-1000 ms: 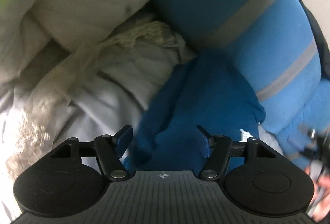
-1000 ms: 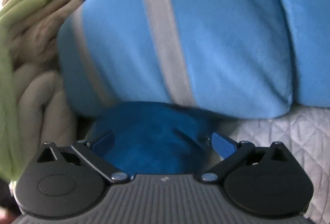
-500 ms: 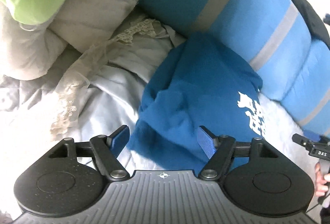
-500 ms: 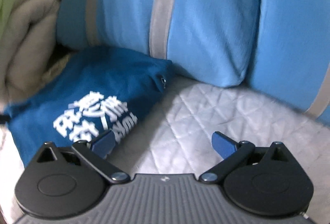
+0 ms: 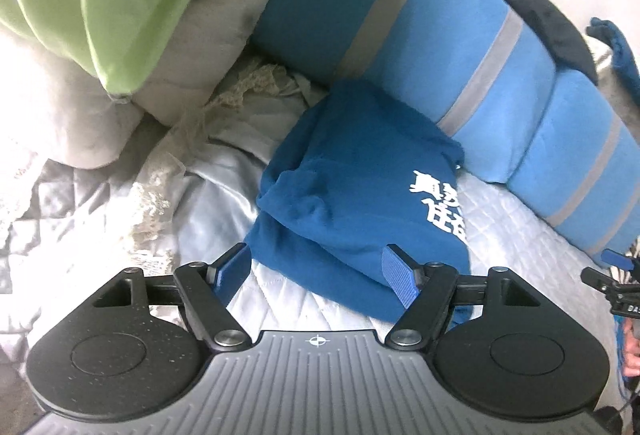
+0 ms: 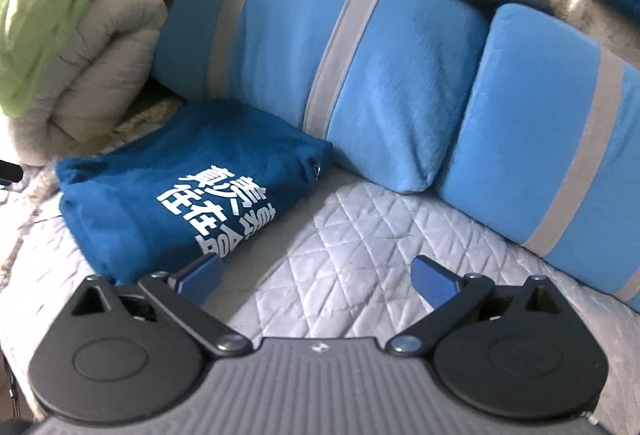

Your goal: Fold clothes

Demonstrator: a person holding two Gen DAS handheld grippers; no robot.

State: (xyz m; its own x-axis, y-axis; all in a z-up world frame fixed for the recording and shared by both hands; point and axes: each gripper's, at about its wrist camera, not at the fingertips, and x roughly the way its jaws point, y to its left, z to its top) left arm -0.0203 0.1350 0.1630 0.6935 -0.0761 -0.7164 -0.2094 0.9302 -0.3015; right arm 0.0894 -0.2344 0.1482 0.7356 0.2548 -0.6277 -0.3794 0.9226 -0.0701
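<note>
left hand-held gripper (image 5: 318, 277) and right hand-held gripper (image 6: 318, 281) both apart, empty. folded blue shirt (image 5: 356, 203) just ahead on bed (image 6: 360, 235), against striped pillow (image 6: 340, 47). could slump open if nudged.

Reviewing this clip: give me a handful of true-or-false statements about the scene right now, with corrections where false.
1. The blue garment lies folded on the quilted cover. True.
2. The right gripper clamps the garment. False: its jaws are open over bare quilt.
3. The garment shows white printed characters. True.
4. The left gripper is shut. False: its jaws are open and hold nothing.
5. The striped blue cushions lie in front of the garment. False: they lie behind it.
</note>
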